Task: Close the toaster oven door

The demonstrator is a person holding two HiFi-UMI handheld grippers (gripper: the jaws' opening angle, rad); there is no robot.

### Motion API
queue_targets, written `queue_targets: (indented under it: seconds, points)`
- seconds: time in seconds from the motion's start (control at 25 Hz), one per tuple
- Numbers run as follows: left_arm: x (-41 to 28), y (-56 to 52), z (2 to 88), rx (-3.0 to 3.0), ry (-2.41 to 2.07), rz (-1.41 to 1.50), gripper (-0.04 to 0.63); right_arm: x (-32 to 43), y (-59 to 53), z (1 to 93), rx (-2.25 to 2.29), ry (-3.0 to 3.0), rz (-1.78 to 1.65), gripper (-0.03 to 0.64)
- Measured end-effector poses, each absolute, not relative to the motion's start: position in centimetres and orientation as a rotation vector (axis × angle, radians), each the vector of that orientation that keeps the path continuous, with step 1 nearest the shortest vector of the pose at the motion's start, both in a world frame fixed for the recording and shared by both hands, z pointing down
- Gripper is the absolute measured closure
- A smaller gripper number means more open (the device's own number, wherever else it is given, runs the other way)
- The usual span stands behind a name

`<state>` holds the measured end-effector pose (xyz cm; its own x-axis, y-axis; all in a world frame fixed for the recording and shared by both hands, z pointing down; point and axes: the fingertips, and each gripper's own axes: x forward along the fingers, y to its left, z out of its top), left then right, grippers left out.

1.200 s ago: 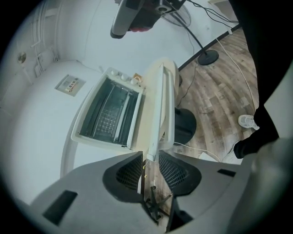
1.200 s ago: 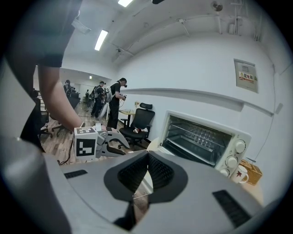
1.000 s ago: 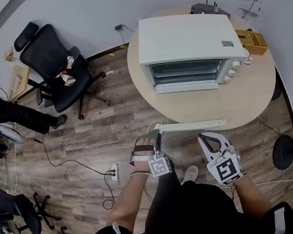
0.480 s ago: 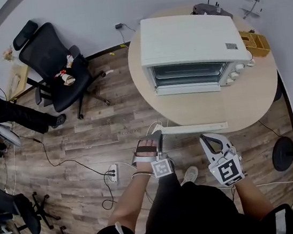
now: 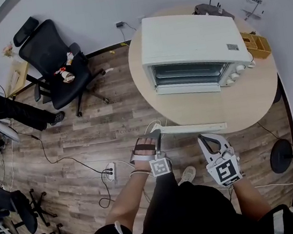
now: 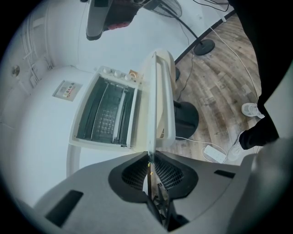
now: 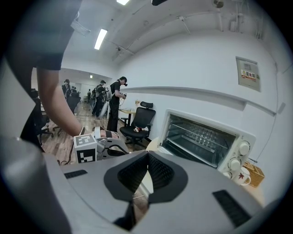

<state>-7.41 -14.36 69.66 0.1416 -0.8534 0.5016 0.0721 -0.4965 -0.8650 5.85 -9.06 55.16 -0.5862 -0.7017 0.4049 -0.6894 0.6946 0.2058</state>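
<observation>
A white toaster oven (image 5: 190,42) stands on a round table with its door (image 5: 191,128) swung down and open, the door's front edge reaching toward me. My left gripper (image 5: 156,135) is at the left end of that edge. In the left gripper view the door (image 6: 160,100) runs edge-on from the jaws toward the oven's open cavity (image 6: 107,109). The jaws (image 6: 149,155) are closing and pinch the thin edge. My right gripper (image 5: 210,137) hangs just below the door's right part, shut and holding nothing. Its own view shows the oven (image 7: 206,137) ahead.
The round tan table (image 5: 231,107) also carries a wooden box (image 5: 255,41) behind the oven. A black office chair (image 5: 51,57) stands at the left. A power strip (image 5: 111,173) with cables lies on the wood floor. A fan base (image 5: 281,154) stands at the right. People stand in the far room (image 7: 114,105).
Both grippers stay nearly where they were. The door remains open, with the left gripper at its left end.
</observation>
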Motion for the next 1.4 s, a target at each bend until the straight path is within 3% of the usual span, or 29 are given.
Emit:
queue_targets:
  seconds: [1.4]
  points:
    - [-6.9, -17.7, 60.2, -1.673, 0.873, -1.332, 0.569, 6.3, -10.8, 53.9, 1.016, -2.389, -0.281, 0.617]
